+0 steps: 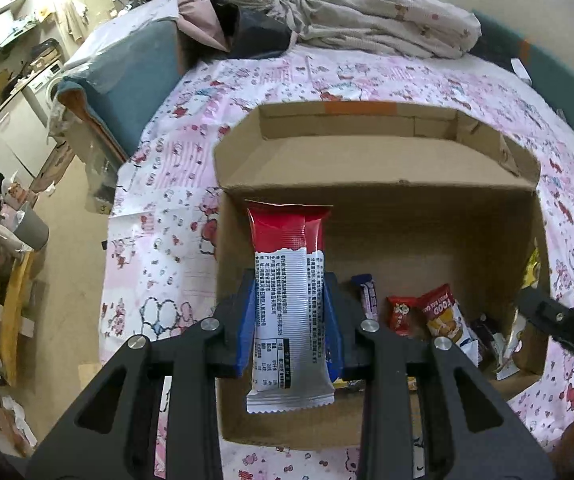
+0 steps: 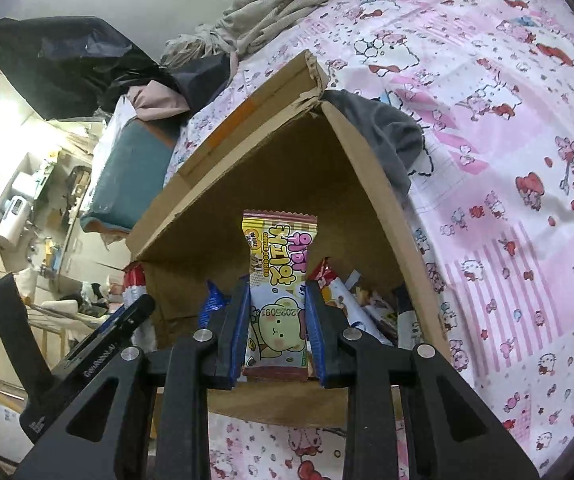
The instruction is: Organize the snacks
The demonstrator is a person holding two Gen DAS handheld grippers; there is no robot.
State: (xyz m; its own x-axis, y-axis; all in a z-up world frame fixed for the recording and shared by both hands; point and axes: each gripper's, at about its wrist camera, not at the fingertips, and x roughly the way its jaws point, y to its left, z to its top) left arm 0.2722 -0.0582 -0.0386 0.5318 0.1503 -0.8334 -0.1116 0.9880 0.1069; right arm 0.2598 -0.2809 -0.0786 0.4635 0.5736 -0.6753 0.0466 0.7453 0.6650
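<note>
My left gripper (image 1: 290, 280) is shut on a long red-and-white snack bar (image 1: 287, 300) and holds it above the open cardboard box (image 1: 387, 152). My right gripper (image 2: 278, 284) is shut on a yellow bear cookie packet (image 2: 277, 280) over the same box (image 2: 271, 160). Several small snacks lie on the box floor: a red-orange food packet (image 1: 445, 316), a small red packet (image 1: 401, 314), a purple bar (image 1: 367, 294). The right gripper's body (image 1: 563, 324) shows at the box's right side in the left wrist view.
The box sits on a bed with a pink cartoon sheet (image 2: 507, 160). Crumpled bedding (image 1: 379, 20) lies at the far end. A teal headboard or sofa edge (image 1: 127, 80) and cluttered kitchen furniture (image 1: 15, 112) stand to the left. A grey cloth (image 2: 387, 132) lies beside the box.
</note>
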